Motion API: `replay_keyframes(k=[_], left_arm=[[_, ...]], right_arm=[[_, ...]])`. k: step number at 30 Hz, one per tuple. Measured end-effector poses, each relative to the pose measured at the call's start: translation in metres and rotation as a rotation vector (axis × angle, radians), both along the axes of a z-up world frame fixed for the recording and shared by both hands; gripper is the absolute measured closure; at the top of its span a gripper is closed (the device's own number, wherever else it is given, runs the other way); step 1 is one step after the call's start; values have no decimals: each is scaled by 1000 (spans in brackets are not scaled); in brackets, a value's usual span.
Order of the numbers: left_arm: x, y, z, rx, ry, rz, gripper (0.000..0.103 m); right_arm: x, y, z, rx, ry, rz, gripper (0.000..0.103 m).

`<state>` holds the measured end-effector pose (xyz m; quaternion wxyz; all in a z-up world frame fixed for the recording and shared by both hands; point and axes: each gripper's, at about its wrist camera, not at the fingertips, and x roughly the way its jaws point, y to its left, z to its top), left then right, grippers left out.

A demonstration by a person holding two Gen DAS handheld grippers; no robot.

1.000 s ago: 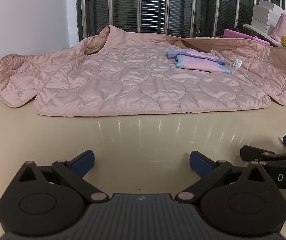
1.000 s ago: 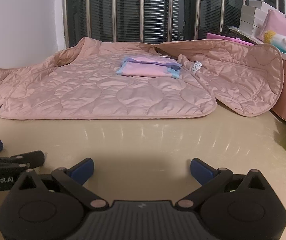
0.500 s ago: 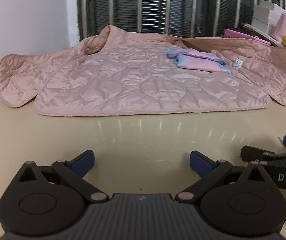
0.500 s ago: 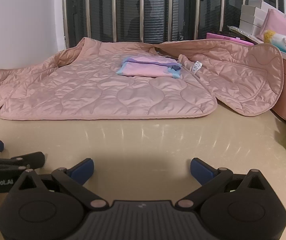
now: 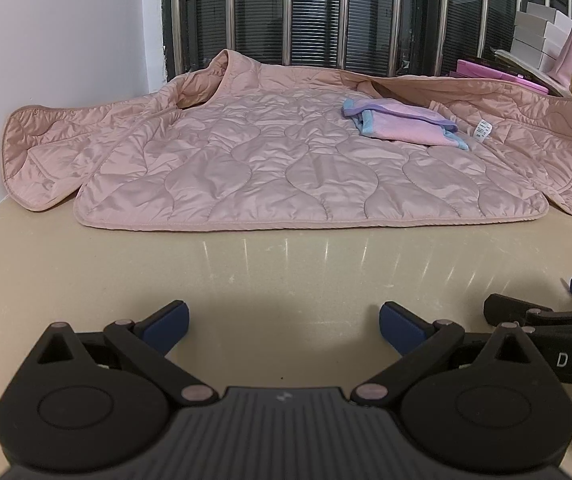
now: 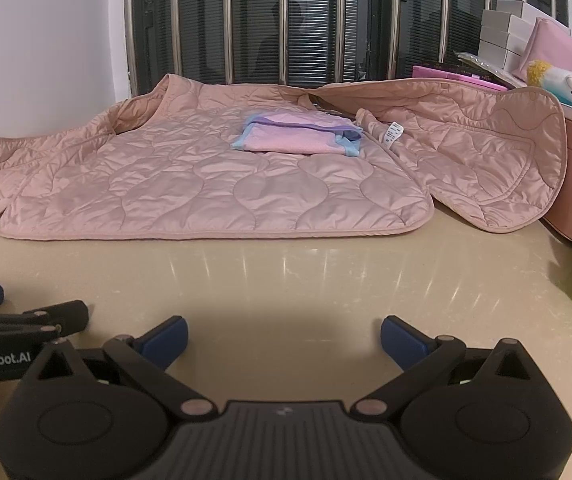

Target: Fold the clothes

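Jaws of both grippers gape wide, empty, short of the quilted jacket (image 5: 286, 168)

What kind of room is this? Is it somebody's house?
Probably a room in a home. A pink quilted jacket lies spread on a beige table beside a barred window, and a plush toy sits with stacked white boxes to the right.

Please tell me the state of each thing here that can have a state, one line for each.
Pink quilted jacket: spread flat on the beige table, not folded, both sleeves out.
Small pink cloth with blue and purple edges: folded, lying on the jacket.
White care label: turned out, showing.
Left tongs: open, empty, over the table.
Right tongs: open, empty, over the table.
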<state>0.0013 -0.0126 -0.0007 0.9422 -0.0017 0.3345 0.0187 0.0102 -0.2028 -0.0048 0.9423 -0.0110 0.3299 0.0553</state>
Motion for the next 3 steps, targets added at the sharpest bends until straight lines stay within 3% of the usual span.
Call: replay_keyframes(k=[3], left_arm=[[0, 0, 0, 1, 0, 1, 1]], right_arm=[[0, 0, 0, 0, 0, -1, 0]])
